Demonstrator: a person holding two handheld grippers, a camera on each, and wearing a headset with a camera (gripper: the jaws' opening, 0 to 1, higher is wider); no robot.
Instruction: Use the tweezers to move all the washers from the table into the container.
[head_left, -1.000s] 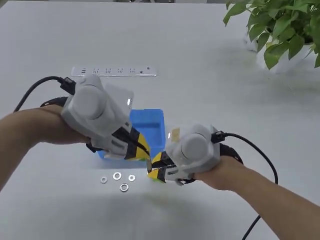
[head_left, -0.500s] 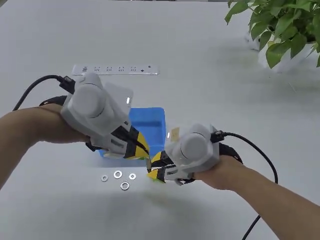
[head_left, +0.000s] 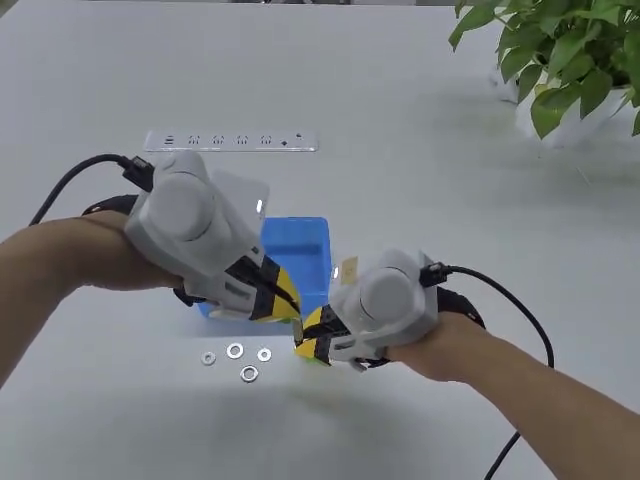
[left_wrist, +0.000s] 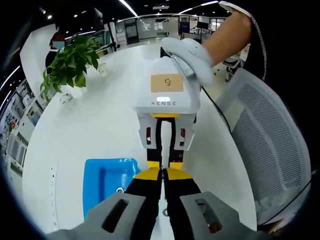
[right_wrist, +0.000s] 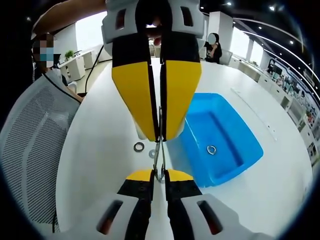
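Observation:
Both grippers meet tip to tip just in front of the blue container. In the right gripper view, thin metal tweezers run between my right gripper and the left gripper's yellow jaws above, and both are shut on them. My left gripper comes in from the left and my right gripper from the right. Several washers lie on the white table left of the tips; two of these washers appear in the right gripper view. One washer lies inside the blue container. My left gripper faces the right gripper's body.
A white power strip lies on the table beyond the container. A potted plant stands at the far right corner. A mesh office chair sits beside the table. Cables trail from both grippers toward the near edge.

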